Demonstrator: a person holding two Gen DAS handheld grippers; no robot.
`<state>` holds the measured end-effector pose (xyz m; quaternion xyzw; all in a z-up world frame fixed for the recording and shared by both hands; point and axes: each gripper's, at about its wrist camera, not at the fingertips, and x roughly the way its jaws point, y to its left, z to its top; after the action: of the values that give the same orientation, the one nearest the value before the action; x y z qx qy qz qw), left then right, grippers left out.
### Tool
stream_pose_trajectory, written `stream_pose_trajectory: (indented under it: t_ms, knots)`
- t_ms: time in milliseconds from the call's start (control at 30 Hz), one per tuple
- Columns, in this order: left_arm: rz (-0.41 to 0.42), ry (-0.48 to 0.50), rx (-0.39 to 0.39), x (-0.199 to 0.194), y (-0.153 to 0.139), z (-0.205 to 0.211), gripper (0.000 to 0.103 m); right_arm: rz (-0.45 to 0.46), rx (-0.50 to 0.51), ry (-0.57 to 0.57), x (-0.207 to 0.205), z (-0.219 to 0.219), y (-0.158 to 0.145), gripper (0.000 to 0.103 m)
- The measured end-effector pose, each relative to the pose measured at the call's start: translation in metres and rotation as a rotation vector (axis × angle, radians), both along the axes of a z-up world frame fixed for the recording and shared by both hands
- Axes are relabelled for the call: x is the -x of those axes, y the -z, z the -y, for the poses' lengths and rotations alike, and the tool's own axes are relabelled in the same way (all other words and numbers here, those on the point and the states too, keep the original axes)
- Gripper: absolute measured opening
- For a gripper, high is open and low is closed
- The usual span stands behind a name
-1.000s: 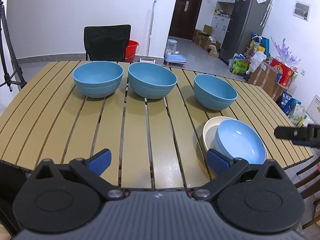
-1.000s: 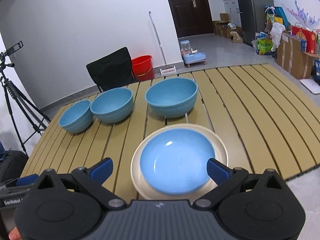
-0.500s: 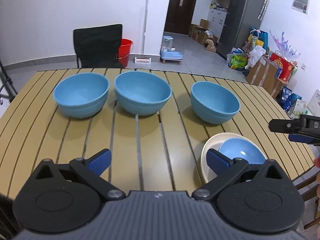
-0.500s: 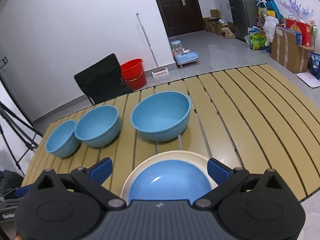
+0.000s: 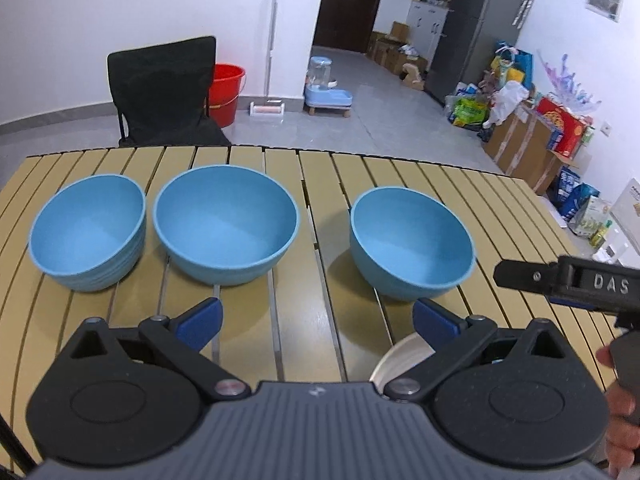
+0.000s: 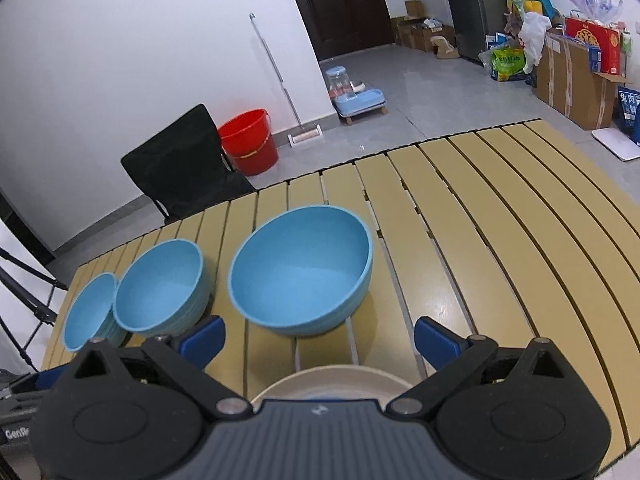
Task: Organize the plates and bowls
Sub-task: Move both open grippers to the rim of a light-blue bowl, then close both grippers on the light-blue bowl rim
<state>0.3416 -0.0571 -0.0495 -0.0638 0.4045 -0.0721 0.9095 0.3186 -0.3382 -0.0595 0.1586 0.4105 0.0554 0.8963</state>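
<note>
Three blue bowls stand in a row on the slatted table: a left bowl, a middle bowl and a right bowl. The right wrist view shows the same three, with the right bowl nearest, then the middle bowl and the left bowl. A cream plate lies close under my right gripper, mostly hidden; its rim also shows. My left gripper is open above the table, nothing between its fingers. My right gripper is open too and also appears in the left wrist view.
A black chair stands behind the table's far edge, with a red bucket and a mop beside it. Boxes and bags line the right wall. A tripod leg is at the left. A hand holds the right gripper.
Both grippers have tilted up and moved forward, so the bowls look nearer and the cream plate with its blue dish has slipped almost out of sight under the grippers.
</note>
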Motion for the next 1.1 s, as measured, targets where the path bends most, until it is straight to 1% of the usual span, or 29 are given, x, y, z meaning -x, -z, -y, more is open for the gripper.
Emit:
stream_pose_trajectory:
  t_ms: [100,167,300,333,367,433,467,500,567,633,667,700,733,767,833,867,967,1100]
  knots:
    - [-0.041,-0.018,-0.009,-0.023,0.006,0.007,0.103,-0.017,0.022,0.011,-0.015,0.001,0.004,0.100]
    - [-0.064,-0.021,-0.019,-0.036,0.008,0.012,0.103,-0.027,0.021,0.020,-0.026,0.002,0.006,0.095]
    - [-0.093,-0.009,-0.050,-0.064,0.008,0.027,0.101,-0.064,0.024,0.040,-0.049,0.004,0.011,0.089]
    - [-0.099,-0.008,-0.058,-0.071,0.009,0.030,0.099,-0.076,0.029,0.044,-0.055,0.004,0.013,0.085]
    - [-0.106,-0.008,-0.065,-0.077,0.009,0.034,0.096,-0.088,0.035,0.047,-0.061,0.003,0.015,0.079]
    - [-0.119,-0.006,-0.073,-0.091,0.009,0.040,0.092,-0.113,0.039,0.051,-0.070,0.004,0.020,0.077]
    - [-0.128,-0.010,-0.080,-0.098,0.010,0.042,0.088,-0.125,0.043,0.056,-0.074,0.004,0.022,0.075]
    - [-0.135,-0.012,-0.090,-0.104,0.011,0.045,0.082,-0.133,0.045,0.061,-0.077,0.005,0.023,0.073]
    - [-0.148,-0.013,-0.104,-0.116,0.013,0.048,0.076,-0.148,0.051,0.064,-0.084,0.007,0.027,0.068]
    - [-0.166,-0.013,-0.121,-0.126,0.017,0.051,0.073,-0.169,0.051,0.071,-0.089,0.008,0.032,0.063]
    - [-0.178,-0.013,-0.128,-0.131,0.019,0.053,0.070,-0.181,0.048,0.073,-0.092,0.010,0.035,0.059]
    - [-0.186,-0.006,-0.135,-0.136,0.022,0.056,0.067,-0.189,0.044,0.075,-0.093,0.012,0.037,0.057]
    - [-0.199,-0.001,-0.141,-0.140,0.025,0.059,0.066,-0.198,0.040,0.079,-0.095,0.013,0.039,0.054]
    - [-0.208,-0.002,-0.144,-0.143,0.027,0.060,0.063,-0.203,0.036,0.081,-0.097,0.013,0.041,0.051]
    - [-0.229,-0.003,-0.156,-0.150,0.033,0.062,0.059,-0.210,0.033,0.085,-0.100,0.014,0.044,0.048]
    - [-0.240,-0.007,-0.153,-0.152,0.036,0.062,0.054,-0.211,0.034,0.085,-0.101,0.014,0.044,0.043]
    - [-0.269,-0.007,-0.145,-0.159,0.042,0.064,0.043,-0.218,0.029,0.082,-0.105,0.015,0.048,0.036]
    - [-0.280,-0.003,-0.146,-0.164,0.048,0.067,0.035,-0.224,0.011,0.075,-0.109,0.017,0.052,0.028]
